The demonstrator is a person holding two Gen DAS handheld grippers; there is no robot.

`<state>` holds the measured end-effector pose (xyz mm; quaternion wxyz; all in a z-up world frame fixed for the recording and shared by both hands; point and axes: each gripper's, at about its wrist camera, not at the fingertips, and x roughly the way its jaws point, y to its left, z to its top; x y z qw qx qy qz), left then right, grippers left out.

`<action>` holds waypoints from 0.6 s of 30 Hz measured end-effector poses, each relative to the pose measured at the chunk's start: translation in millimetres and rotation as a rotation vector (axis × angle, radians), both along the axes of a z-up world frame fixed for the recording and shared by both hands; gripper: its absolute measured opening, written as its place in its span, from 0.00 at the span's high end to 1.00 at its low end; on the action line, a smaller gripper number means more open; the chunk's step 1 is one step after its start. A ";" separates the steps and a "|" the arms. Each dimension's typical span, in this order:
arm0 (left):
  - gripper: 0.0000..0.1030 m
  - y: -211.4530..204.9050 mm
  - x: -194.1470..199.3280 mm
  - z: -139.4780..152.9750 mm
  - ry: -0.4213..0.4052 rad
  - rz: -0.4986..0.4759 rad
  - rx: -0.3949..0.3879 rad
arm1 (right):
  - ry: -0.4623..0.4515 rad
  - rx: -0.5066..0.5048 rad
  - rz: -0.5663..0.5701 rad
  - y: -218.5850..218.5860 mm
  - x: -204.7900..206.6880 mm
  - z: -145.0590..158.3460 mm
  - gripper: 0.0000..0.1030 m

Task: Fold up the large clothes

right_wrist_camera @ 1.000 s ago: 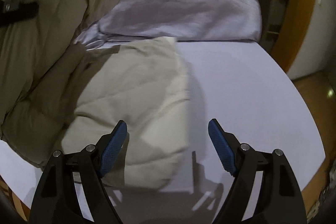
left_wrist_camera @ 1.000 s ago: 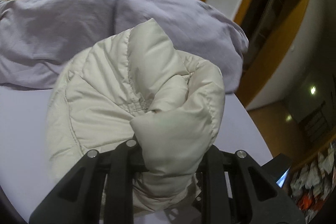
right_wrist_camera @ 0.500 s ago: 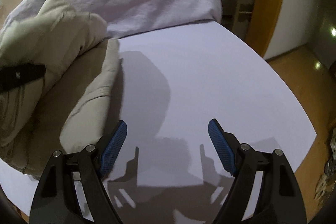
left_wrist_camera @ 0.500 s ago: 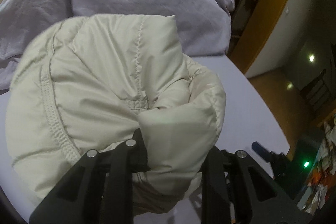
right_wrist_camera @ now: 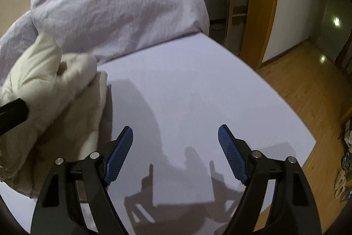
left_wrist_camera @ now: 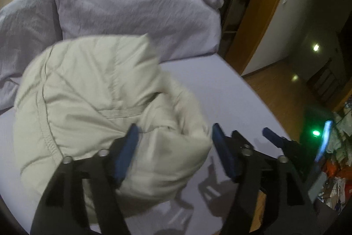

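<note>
L gripper (left_wrist_camera: 173, 147) is angled down over the bed (left_wrist_camera: 220, 89), jaws spread wide w/ the blue pads (left_wrist_camera: 125, 153) apart. A bulge of the cream puffer jacket (left_wrist_camera: 88, 89) sits in the gap between the pads, but neither pad looks pressed into it, so nothing is clamped. Blur makes actual contact hard to judge.

R gripper (right_wrist_camera: 176, 153) also points fwd and down over the bed, jaws wide, blue pads (right_wrist_camera: 118, 155) holding nothing; only bare sheet between them. In the L wrist view its tips (left_wrist_camera: 272, 138) show just right of the L gripper's right finger, near the bed's right edge.

Jacket lies bunched on the bed, front-left part, its far edge against the lavender pillows (left_wrist_camera: 136, 12) at the bed's head. From the R wrist view the jacket (right_wrist_camera: 50, 98) is on the bed's left side, left of the R gripper, w/ the sheet (right_wrist_camera: 198, 85) bare to the right.

Hard to read: jacket is motion-blurred in both views; sleeves, collar, front vs back can't be told apart. Its near edge is hidden behind the L gripper's fingers and its left part cut off in the R wrist view. A black bar (right_wrist_camera: 13, 111) crosses the jacket at frame left there, prob. a L gripper finger, mostly out of frame. Wood floor (right_wrist_camera: 308, 80) is right of the bed.
</note>
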<state>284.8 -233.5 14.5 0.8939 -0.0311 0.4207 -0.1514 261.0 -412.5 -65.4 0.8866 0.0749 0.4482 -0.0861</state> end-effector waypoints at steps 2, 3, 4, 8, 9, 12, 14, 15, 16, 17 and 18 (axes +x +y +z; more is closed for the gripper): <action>0.26 9.9 -9.2 15.0 -0.026 -0.005 -0.025 | -0.025 0.001 0.001 5.2 -2.0 12.9 0.21; 0.26 17.2 -12.7 21.9 -0.038 0.002 -0.032 | -0.035 0.000 0.002 8.3 -3.5 17.6 0.21; 0.26 25.4 -16.0 26.9 -0.048 0.010 -0.036 | -0.045 -0.001 0.006 11.6 -3.2 23.1 0.21; 0.25 63.2 -19.2 36.3 -0.060 0.077 -0.028 | -0.077 0.011 0.028 26.1 -2.8 41.8 0.21; 0.25 73.6 -19.6 36.0 -0.056 0.097 -0.027 | -0.088 0.013 0.039 32.9 -1.2 47.8 0.21; 0.25 101.0 -15.4 34.1 -0.042 0.157 -0.011 | -0.104 0.022 0.062 48.8 1.2 57.4 0.21; 0.25 116.8 -12.9 33.1 -0.039 0.187 0.000 | -0.110 0.026 0.076 58.4 4.2 61.4 0.21; 0.25 123.6 -11.9 32.0 -0.039 0.200 0.004 | -0.111 0.028 0.085 63.8 6.5 63.4 0.21; 0.25 131.8 -10.3 30.4 -0.038 0.217 0.008 | -0.112 0.030 0.092 68.4 8.0 64.5 0.21; 0.25 139.5 -11.0 29.1 -0.039 0.231 0.012 | -0.113 0.030 0.102 73.7 10.7 66.1 0.21; 0.25 147.3 -8.3 27.6 -0.043 0.250 0.019 | -0.114 0.026 0.108 78.0 11.9 67.0 0.21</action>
